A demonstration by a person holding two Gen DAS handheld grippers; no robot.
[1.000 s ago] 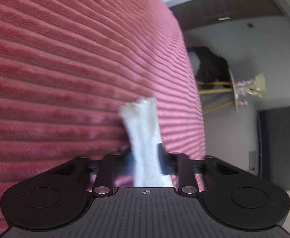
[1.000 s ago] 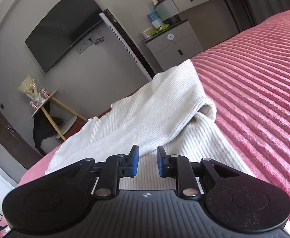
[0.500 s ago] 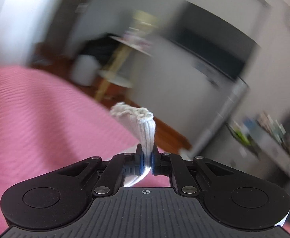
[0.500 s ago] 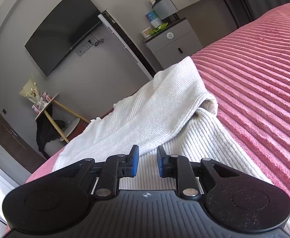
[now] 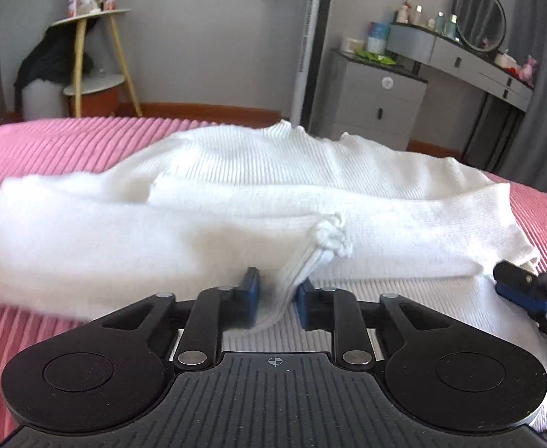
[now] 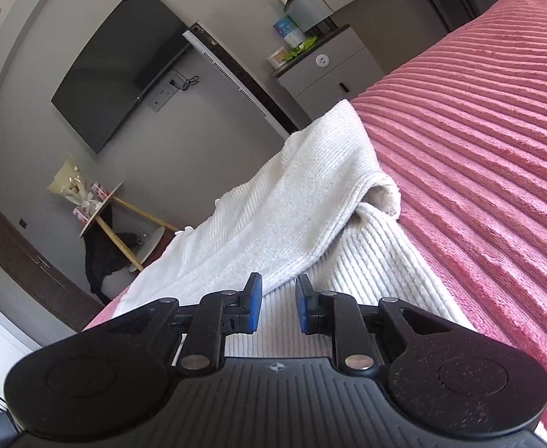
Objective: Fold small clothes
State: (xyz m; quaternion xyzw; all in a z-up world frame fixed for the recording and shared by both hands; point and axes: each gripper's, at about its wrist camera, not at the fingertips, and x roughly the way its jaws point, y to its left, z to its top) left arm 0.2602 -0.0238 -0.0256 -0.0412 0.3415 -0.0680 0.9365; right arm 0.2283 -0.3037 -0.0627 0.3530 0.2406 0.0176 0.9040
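**White knit garment spread on the pink bed, cuff slipping from the left gripper**

The white ribbed garment [image 5: 258,186] lies across the pink corduroy bedspread [image 5: 49,142], one sleeve folded over its body. Its bunched cuff [image 5: 329,235] rises at twelve o'clock from the left gripper [image 5: 275,300]; the jaws are opening, the fabric between the blue pads and leaning on the right one.

At four o'clock in the left wrist view the right gripper [image 5: 524,291] rests against the garment's edge. In its own view the right gripper [image 6: 276,304] has its pads narrowly apart with nothing between them, hovering over the ribbed cloth.

Beyond the bed, at ten o'clock, a round side table [image 5: 90,18] carries a wrapped bouquet. At one o'clock a grey drawer cabinet [image 5: 378,104] bears small boxes, and a dressing table [image 5: 471,63] at two o'clock holds bottles beside a round mirror [image 5: 479,18].
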